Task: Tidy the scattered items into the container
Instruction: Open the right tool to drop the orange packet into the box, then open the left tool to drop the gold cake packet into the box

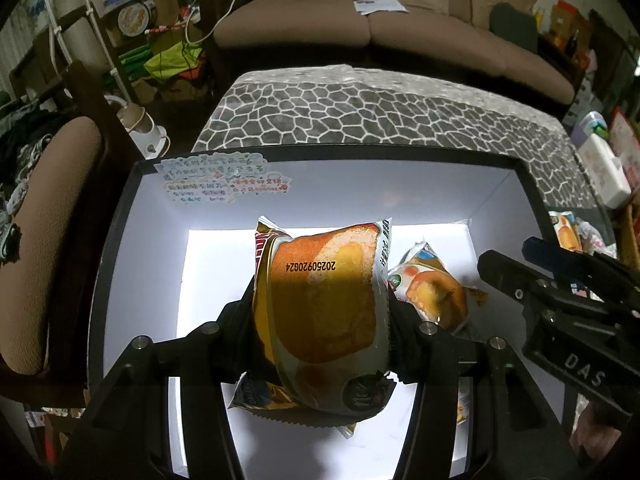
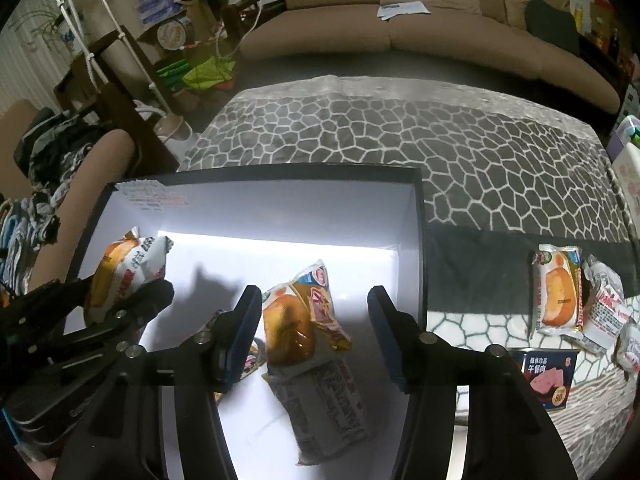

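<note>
My left gripper (image 1: 320, 300) is shut on an orange snack packet (image 1: 324, 304) and holds it above the inside of the white-lined black box (image 1: 132, 216). The same packet shows at the left of the right wrist view (image 2: 124, 272), held over the box (image 2: 416, 240). My right gripper (image 2: 312, 320) is open and empty above the box, over two packets lying inside: an orange one (image 2: 296, 320) and a white one (image 2: 324, 412). Outside, on the right, lie more packets (image 2: 560, 292) and a dark blue tin (image 2: 548, 376).
The box stands on a stone-patterned cloth (image 2: 440, 140). A brown sofa (image 2: 400, 28) is behind it. A brown chair (image 1: 48, 220) stands close to the box's left side. White boxes (image 1: 604, 168) sit at the table's right edge.
</note>
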`<control>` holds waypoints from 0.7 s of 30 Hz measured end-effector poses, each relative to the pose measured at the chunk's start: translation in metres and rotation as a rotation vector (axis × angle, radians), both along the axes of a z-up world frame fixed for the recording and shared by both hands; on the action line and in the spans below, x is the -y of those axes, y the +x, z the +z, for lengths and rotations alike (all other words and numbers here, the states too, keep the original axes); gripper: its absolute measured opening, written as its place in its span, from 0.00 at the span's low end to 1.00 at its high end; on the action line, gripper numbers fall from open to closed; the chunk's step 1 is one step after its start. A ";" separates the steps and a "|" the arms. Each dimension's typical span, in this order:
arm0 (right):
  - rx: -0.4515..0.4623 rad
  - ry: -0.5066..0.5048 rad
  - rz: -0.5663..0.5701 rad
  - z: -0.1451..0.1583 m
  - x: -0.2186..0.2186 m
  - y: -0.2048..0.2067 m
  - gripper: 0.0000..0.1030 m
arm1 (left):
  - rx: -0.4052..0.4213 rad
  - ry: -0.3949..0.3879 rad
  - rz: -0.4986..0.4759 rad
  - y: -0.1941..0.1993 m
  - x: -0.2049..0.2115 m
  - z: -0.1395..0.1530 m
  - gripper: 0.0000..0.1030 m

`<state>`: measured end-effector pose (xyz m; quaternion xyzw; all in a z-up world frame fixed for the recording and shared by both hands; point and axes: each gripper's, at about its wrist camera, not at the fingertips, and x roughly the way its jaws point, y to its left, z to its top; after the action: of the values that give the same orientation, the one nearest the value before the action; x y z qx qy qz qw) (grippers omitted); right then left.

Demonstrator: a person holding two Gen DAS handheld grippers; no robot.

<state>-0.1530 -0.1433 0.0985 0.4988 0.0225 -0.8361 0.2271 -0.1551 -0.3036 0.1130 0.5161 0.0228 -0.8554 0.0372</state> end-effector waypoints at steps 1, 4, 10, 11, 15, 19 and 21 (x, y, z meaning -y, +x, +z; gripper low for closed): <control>-0.003 0.001 0.002 0.001 0.001 0.000 0.56 | 0.001 -0.002 0.001 -0.001 0.000 0.000 0.48; -0.011 0.002 0.011 0.003 0.002 0.003 0.56 | 0.003 -0.009 0.001 -0.004 -0.001 -0.002 0.48; -0.023 0.010 0.031 0.005 0.008 0.007 0.56 | 0.011 -0.023 0.017 -0.010 0.005 -0.005 0.48; -0.024 0.009 0.033 0.005 0.008 0.007 0.56 | 0.013 -0.027 0.021 -0.012 0.006 -0.005 0.48; -0.024 0.015 0.035 0.004 0.009 0.008 0.56 | 0.028 -0.018 0.064 -0.016 0.014 -0.009 0.62; -0.026 0.025 0.035 0.002 0.010 0.008 0.57 | 0.026 -0.002 0.090 -0.015 0.022 -0.012 0.68; -0.026 0.027 0.033 0.001 0.011 0.008 0.58 | 0.027 -0.012 0.093 -0.014 0.024 -0.012 0.71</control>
<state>-0.1448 -0.1539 0.0992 0.4904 0.0448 -0.8383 0.2338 -0.1692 -0.3274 0.1005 0.5256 0.0411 -0.8459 0.0805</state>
